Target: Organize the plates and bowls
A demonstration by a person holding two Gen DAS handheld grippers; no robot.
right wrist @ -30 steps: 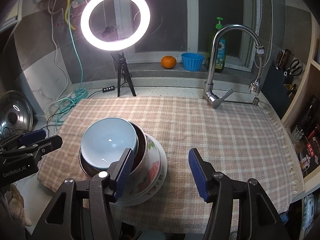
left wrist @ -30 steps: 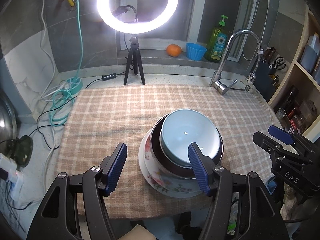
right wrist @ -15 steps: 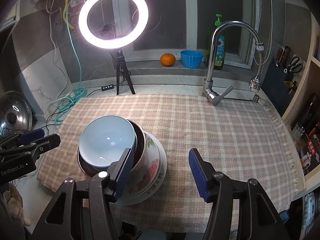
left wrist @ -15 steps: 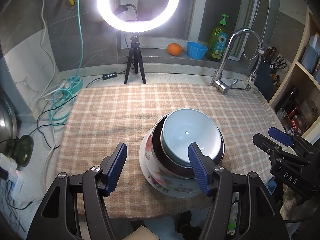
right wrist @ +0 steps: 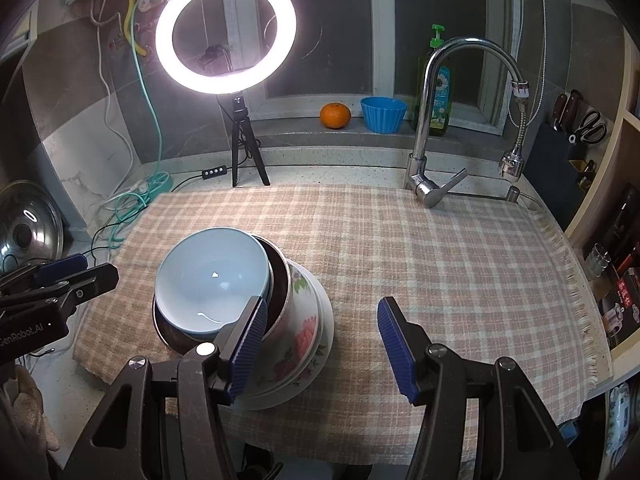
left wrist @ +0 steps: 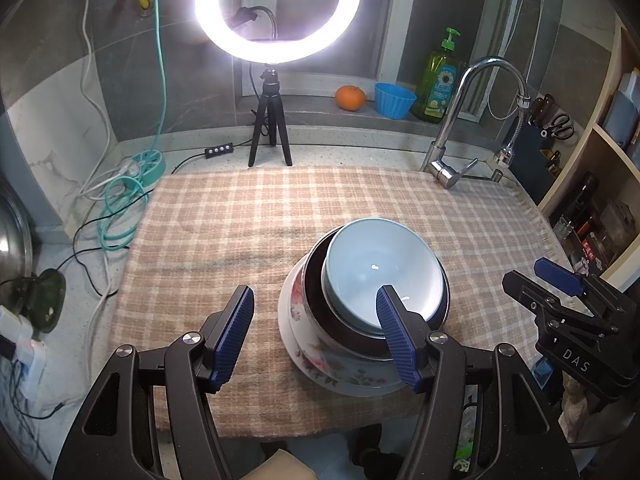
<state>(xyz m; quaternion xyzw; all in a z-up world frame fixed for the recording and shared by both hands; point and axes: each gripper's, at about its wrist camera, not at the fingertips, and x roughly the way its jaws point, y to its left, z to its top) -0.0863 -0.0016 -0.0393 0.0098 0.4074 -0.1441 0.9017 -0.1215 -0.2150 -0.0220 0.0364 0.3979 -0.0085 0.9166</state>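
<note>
A light blue bowl point(left wrist: 380, 264) sits inside a dark metal bowl point(left wrist: 316, 280), which rests on floral plates point(left wrist: 320, 364), stacked on the checked cloth. The stack shows in the right wrist view too: blue bowl point(right wrist: 212, 276), dark bowl point(right wrist: 280, 280), floral plates point(right wrist: 308, 336). My left gripper point(left wrist: 316, 332) is open and empty, held above the cloth near the stack's front left. My right gripper point(right wrist: 320, 344) is open and empty, near the stack's front right. The right gripper also shows at the right edge of the left wrist view point(left wrist: 560, 292).
The checked cloth point(right wrist: 440, 264) covers the counter. A ring light on a tripod point(left wrist: 272, 128), a faucet point(right wrist: 432, 128), an orange point(right wrist: 335, 115), a blue cup point(right wrist: 383, 114) and a soap bottle point(left wrist: 438, 80) stand at the back. Cables point(left wrist: 124, 200) lie left; shelves stand right.
Both grippers have drifted very slightly; the stack and everything else stay as they were.
</note>
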